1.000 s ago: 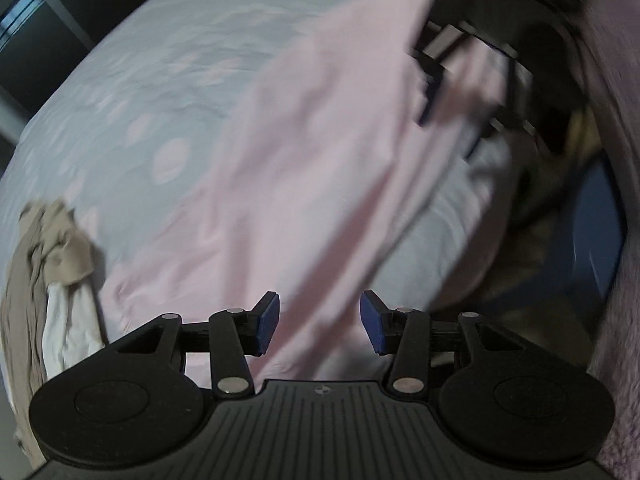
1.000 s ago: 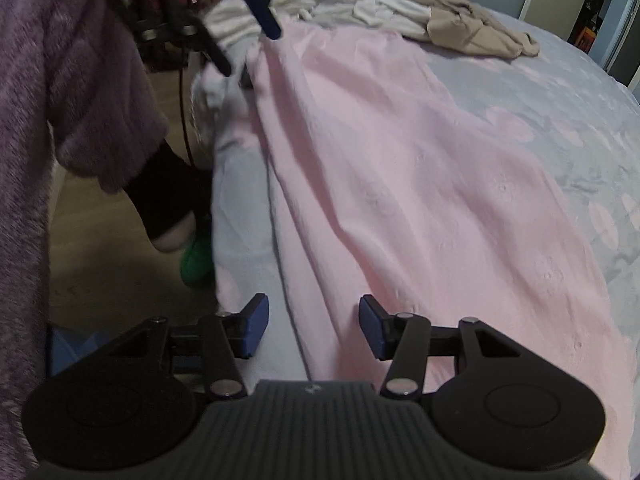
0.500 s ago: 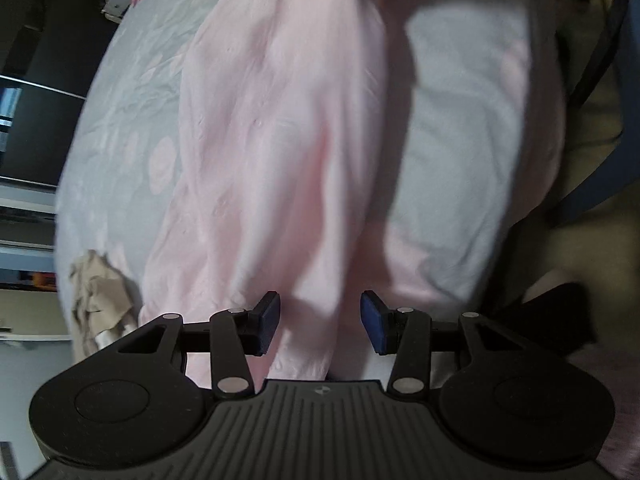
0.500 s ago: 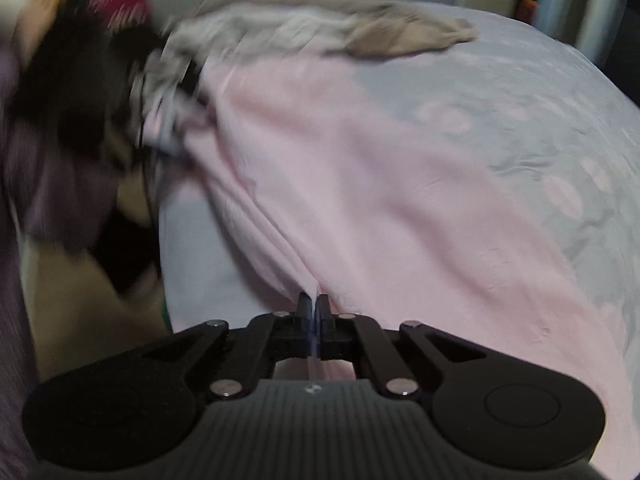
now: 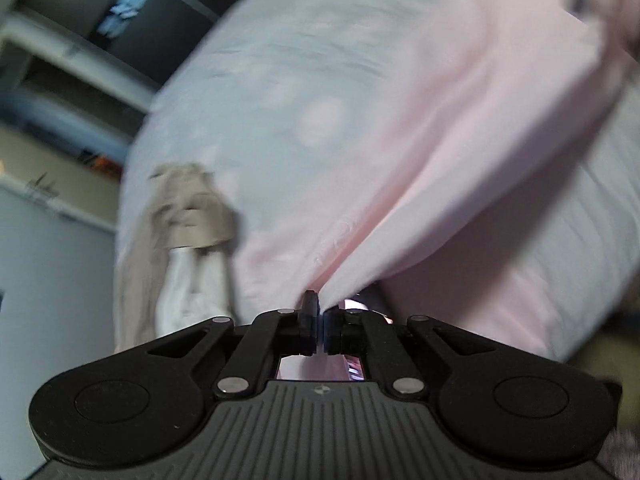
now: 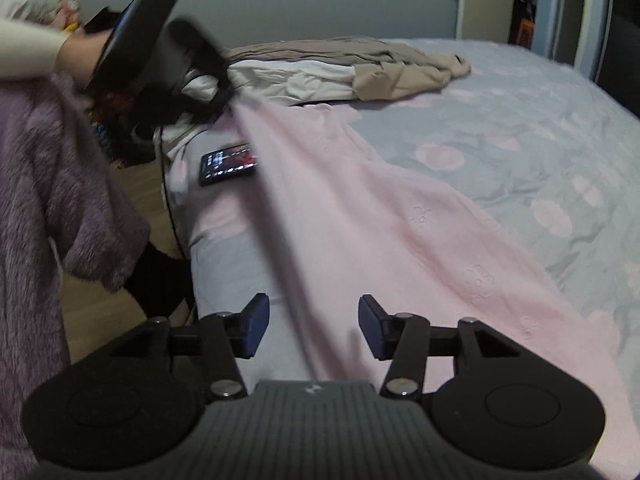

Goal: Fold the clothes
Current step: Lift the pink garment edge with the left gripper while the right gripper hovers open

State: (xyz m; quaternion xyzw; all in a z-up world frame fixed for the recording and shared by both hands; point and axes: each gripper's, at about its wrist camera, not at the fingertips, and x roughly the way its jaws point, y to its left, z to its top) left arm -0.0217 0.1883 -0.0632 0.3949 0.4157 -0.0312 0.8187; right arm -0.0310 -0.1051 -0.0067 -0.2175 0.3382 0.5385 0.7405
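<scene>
Two grippers frame one pink garment (image 6: pixel 384 216), which lies spread along the near side of the bed (image 6: pixel 520 128), over the grey bedspread with its pale pink spots. Your left gripper (image 5: pixel 319 312) is clenched on a corner of that pink cloth: the fabric gathers into a pinch right at its closed fingertips and fans away from there. In the right wrist view you can see the same gripper (image 6: pixel 218 102) lifting that corner off the bed edge, so a taut fold runs from it down the garment. Your right gripper (image 6: pixel 312 322) is opening, its blue pads (image 6: pixel 256 314) standing apart on either side of the fold, not pressing on it. A phone (image 6: pixel 228 164) with a lit screen lies on the bed just beside the lifted edge. A heap of beige and white clothes (image 6: pixel 360 68) sits at the far side of the bed, apart from the pink garment. Your purple fleecy sleeve (image 6: pixel 52 184) hangs at the left.
</scene>
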